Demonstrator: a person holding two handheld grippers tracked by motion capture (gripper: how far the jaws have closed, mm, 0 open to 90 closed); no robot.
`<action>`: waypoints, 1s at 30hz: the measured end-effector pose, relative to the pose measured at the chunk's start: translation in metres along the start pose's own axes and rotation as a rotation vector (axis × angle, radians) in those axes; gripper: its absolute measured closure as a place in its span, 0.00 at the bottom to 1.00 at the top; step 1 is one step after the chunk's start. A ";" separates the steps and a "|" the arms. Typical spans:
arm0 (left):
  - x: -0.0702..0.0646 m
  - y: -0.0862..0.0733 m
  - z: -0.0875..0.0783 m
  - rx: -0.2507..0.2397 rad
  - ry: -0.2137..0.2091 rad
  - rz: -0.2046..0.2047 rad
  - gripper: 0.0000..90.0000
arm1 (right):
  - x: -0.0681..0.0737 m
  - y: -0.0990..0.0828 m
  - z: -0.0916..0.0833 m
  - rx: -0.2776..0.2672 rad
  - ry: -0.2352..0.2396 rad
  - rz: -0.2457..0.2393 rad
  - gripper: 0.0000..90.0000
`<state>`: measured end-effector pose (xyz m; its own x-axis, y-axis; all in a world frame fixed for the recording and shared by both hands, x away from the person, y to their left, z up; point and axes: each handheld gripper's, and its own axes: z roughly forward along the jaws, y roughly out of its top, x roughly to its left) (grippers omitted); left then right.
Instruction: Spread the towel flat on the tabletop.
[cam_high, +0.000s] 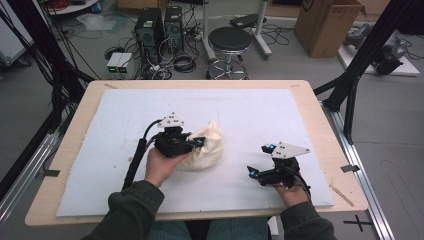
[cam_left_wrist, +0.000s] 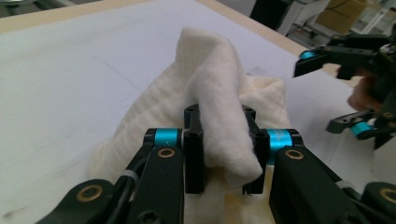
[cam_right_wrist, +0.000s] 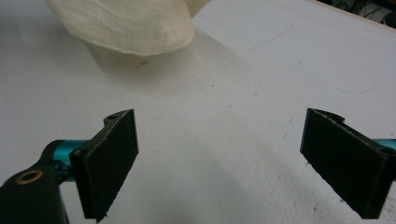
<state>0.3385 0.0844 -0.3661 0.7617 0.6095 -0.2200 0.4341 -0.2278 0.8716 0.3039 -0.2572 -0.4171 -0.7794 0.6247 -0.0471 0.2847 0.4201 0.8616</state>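
Near the middle of the white mat (cam_high: 260, 110), a bunched cream cloth (cam_high: 206, 147) is held pinched by the left gripper (cam_high: 196, 142).

A raised fold of the cloth (cam_left_wrist: 219, 116) is clamped between the narrowed jaws of the left gripper (cam_left_wrist: 223, 149), seemingly so that the fabric can be lifted or drawn out of its heap, while the rest is left slumped on the mat. The right gripper (cam_high: 256, 172) is kept apart, near the table's front edge, with its jaws spread wide and nothing between them (cam_right_wrist: 219, 158). It appears to be held ready, aimed towards the cloth's near edge (cam_right_wrist: 135, 28), for a second corner to be taken.
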 end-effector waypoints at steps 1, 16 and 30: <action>-0.003 -0.001 0.003 0.009 -0.005 0.006 0.83 | 0.000 0.000 0.000 0.000 0.001 0.001 0.12; 0.017 -0.028 0.062 0.130 0.138 -0.013 0.79 | 0.000 0.000 0.002 0.006 0.012 -0.007 0.12; 0.029 -0.017 0.032 0.054 0.124 0.027 0.43 | 0.000 0.000 0.004 0.009 0.022 -0.010 0.12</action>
<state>0.3691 0.0818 -0.4011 0.7092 0.6913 -0.1383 0.4422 -0.2835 0.8510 0.3057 -0.2544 -0.4193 -0.7941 0.6061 -0.0443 0.2822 0.4324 0.8564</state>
